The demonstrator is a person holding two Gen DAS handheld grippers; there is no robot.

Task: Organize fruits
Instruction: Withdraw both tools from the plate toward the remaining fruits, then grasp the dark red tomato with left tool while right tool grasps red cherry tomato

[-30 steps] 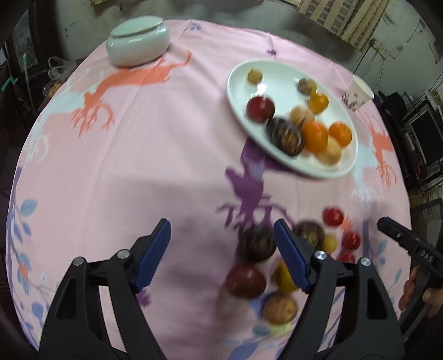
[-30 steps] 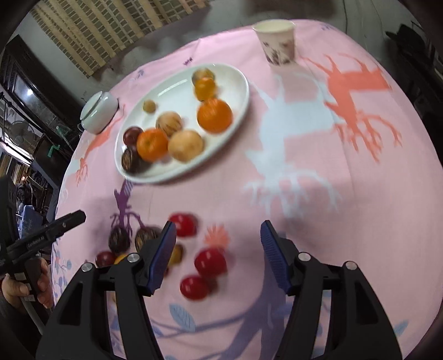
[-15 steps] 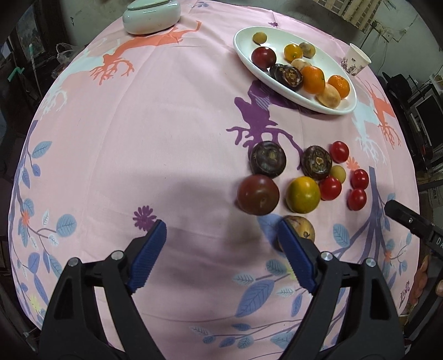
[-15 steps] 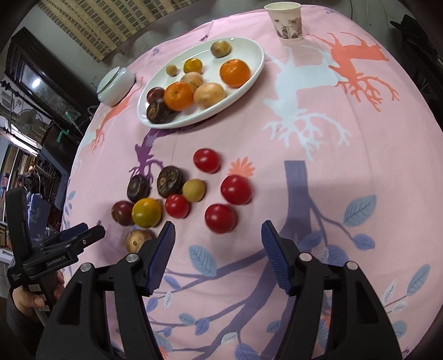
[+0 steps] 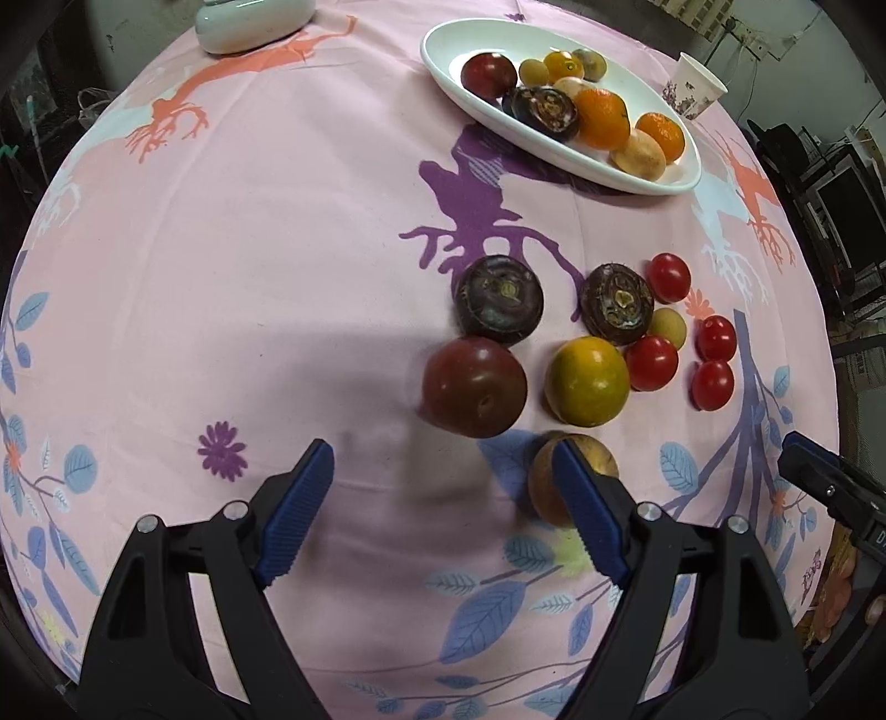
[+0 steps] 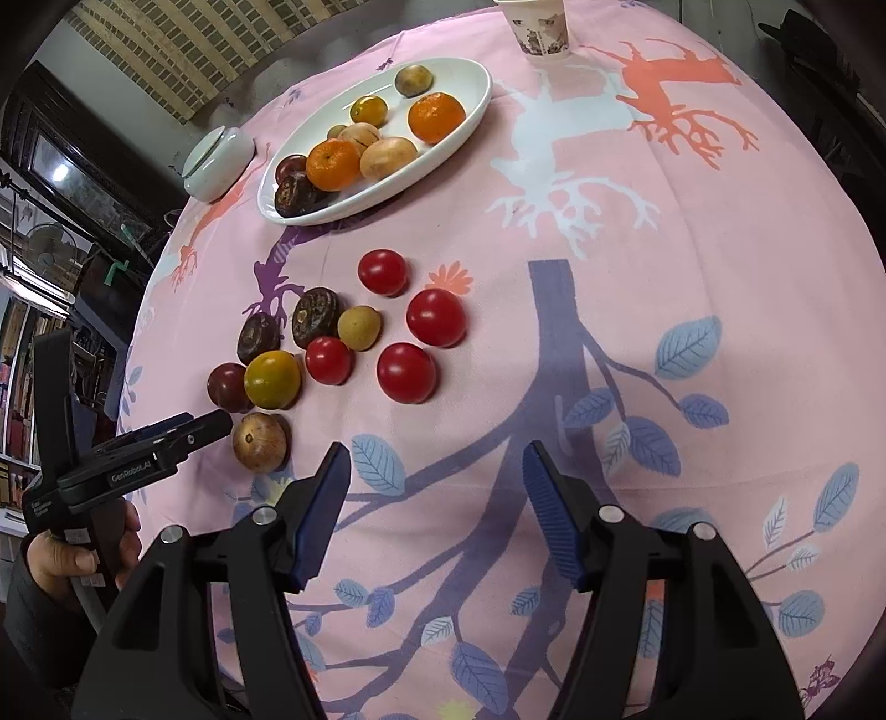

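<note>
I am holding my left gripper (image 5: 443,498) low in its own view with the jaws closing a little, though they are standing well apart and nothing is between the pads; its right finger (image 5: 587,515) is covering part of a brown round fruit (image 5: 540,487) on the pink tablecloth (image 5: 249,249). My right gripper (image 6: 437,504) is sitting at the bottom of its view, jaws parted about halfway and gripping nothing, only printed blue leaves showing in the gap.

Just above the left gripper, the loose fruit is lying in a cluster right of centre: a dark red plum (image 5: 475,386), a yellow-orange fruit (image 5: 587,381) beside it, then two dark purple flattened fruits (image 5: 501,299) (rough scarred tops facing up), a small tan fruit (image 5: 669,328) and four red cherry tomatoes (image 5: 714,383) trailing toward the right edge. None of these is in any container.

Farther up, at the upper right of the left view, the white oval plate (image 5: 443,52) is carrying a dark red plum, one dark purple fruit, two oranges (image 5: 602,119), a tan fruit at its near end and several small yellowish ones behind. A paper cup (image 5: 695,86) is standing just beyond the plate; I cannot tell whether it holds anything. At the top left edge a pale lidded bowl (image 5: 249,25) is sitting with its lid on, contents hidden.
</note>
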